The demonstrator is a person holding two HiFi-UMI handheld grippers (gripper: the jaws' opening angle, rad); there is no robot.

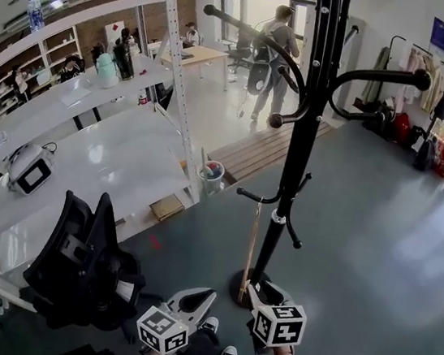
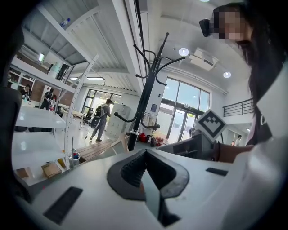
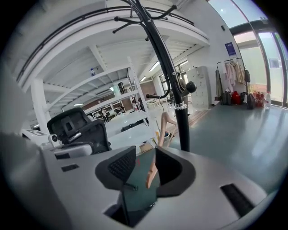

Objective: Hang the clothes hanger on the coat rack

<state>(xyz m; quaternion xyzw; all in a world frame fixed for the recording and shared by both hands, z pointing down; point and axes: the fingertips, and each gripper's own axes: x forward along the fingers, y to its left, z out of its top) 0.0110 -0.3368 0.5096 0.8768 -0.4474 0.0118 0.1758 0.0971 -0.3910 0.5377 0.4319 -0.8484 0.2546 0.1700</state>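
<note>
The rack (image 1: 302,135) stands on the grey floor (image 1: 374,260), a black pole with curved hooks at several heights. The hanger (image 1: 250,250), pale wood, hangs from 1 low hook on the pole's left side in the head view. It hangs edge-on, and its lower end is just above the rack's round base.

The right gripper (image 1: 259,291) sits just beside that base, with its marker cube (image 1: 279,324) toward the person. In the right gripper view its 2 jaws stand wide apart. The hanger's lower arm shows in the gap between them, just beyond the pads, and neither pad presses on it. This gripper grips nothing.

The left gripper (image 1: 195,300) is just left of the right one and farther from the pole. In the left gripper view its jaws meet at the tips and hold nothing. The rack shows ahead of it and well apart.

A black chair (image 1: 83,264) stands left of both grippers, against a white shelf (image 1: 102,156) that runs along the left side. A person (image 1: 276,57) stands far back near the windows, and clothes hang on a rail (image 1: 418,65) by the right wall.
</note>
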